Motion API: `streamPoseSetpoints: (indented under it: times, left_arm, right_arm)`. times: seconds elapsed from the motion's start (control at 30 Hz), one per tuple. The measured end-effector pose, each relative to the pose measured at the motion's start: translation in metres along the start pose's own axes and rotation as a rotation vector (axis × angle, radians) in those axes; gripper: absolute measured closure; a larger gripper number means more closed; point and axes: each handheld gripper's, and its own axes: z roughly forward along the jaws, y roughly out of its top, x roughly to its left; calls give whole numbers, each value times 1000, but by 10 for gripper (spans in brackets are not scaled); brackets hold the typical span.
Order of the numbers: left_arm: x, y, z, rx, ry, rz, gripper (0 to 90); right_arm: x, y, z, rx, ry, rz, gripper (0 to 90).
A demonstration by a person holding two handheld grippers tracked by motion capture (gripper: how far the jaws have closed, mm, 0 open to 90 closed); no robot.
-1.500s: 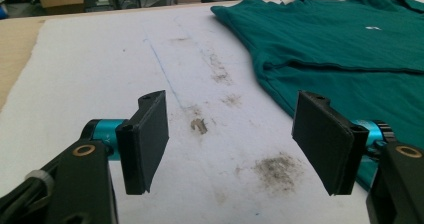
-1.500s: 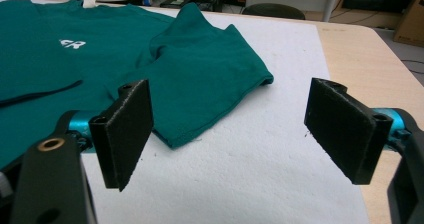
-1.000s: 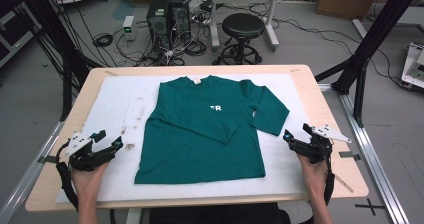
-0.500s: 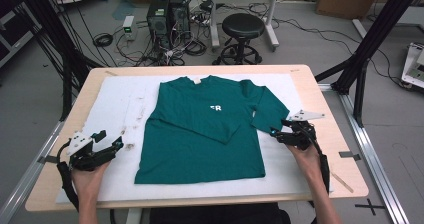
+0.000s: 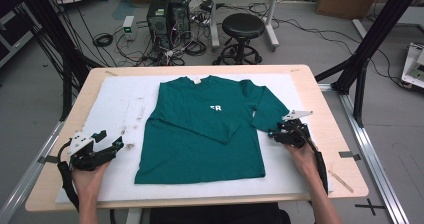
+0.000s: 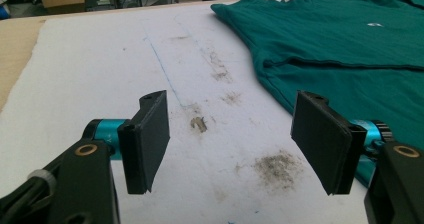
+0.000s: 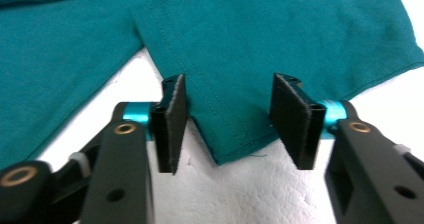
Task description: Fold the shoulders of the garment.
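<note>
One green shirt [image 5: 202,129] lies flat mid-frame on the white pad [image 5: 120,96] covering the table [image 5: 330,111]. Soft, light and floppy, it's best pinched at the sleeve cuff [image 7: 227,134]. The right tool [image 7: 227,121] has been closing around that cuff, pads not yet pressing; the left tool [image 6: 232,139] gapes empty at lower left. Up close, the cuff's stitching shows; from above, the whole spread.

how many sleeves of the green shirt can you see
2. One sleeve lies folded across the shirt's front; the other sleeve sticks out toward the right gripper, its cuff corner between the jaws.
</note>
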Motion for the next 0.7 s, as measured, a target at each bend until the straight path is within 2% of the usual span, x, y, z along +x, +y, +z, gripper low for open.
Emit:
streamPoseSetpoints:
  times: [0.13, 0.33, 0.43, 0.53, 0.7]
  left_arm:
    - [0, 0, 0, 3, 0, 1, 318]
    - [0, 0, 0, 6, 2, 4, 318]
    - [0, 0, 0, 7, 3, 5, 319]
    - [0, 0, 1, 9, 3, 4, 319]
    - [-1, 0, 1, 12, 7, 8, 320]
  right_arm:
    - [0, 0, 0, -6, -10, -4, 704]
    - [-5, -1, 0, -16, -17, 32, 838]
    - [-10, -1, -1, -30, 6, 92, 851]
    - [-11, 0, -7, -72, 22, 135, 853]
    - [-3, 11, -21, -136, 58, 134, 852]
